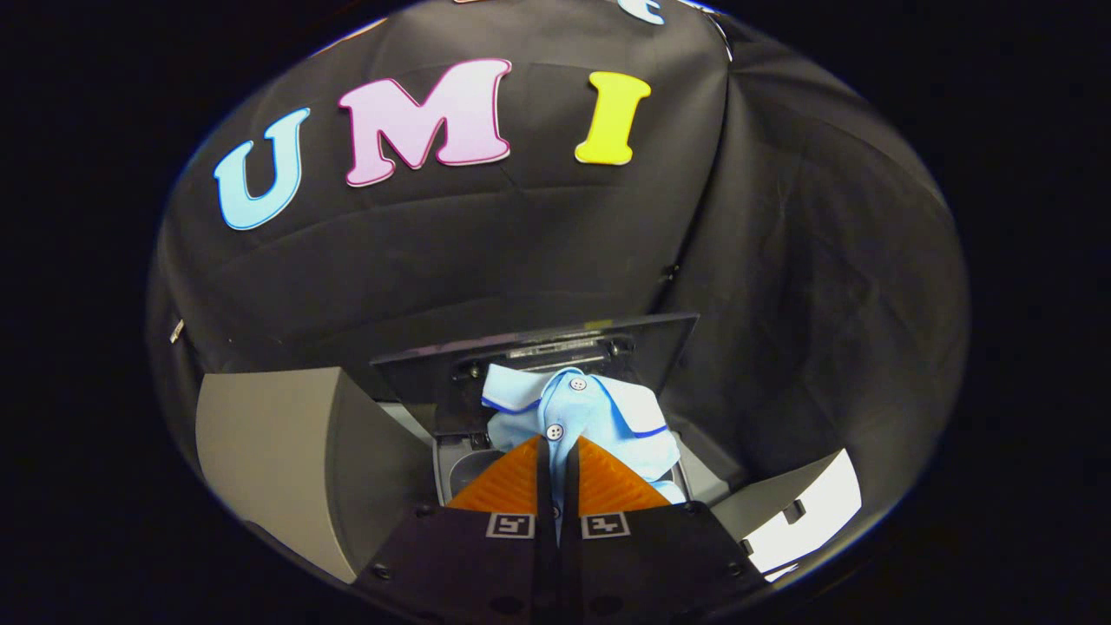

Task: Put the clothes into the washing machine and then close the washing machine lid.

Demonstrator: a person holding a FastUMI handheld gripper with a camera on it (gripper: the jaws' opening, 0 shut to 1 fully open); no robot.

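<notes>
My gripper point(556, 444) is shut on a light blue shirt point(580, 415) with white buttons and dark blue trim. The cloth is pinched between both fingers and bunches up just ahead of the fingertips. Below and beyond the shirt lies the grey washing machine point(451, 460), its drum opening partly showing left of the fingers. The dark lid point(417, 373) stands raised behind the shirt, leaning back against the booth wall. The shirt hangs over the opening, hiding most of the drum.
A grey slanted panel point(278, 451) sits to the left of the machine. A pale surface point(807, 512) with a small dark bracket lies to the right. Black cloth walls close in behind and on both sides.
</notes>
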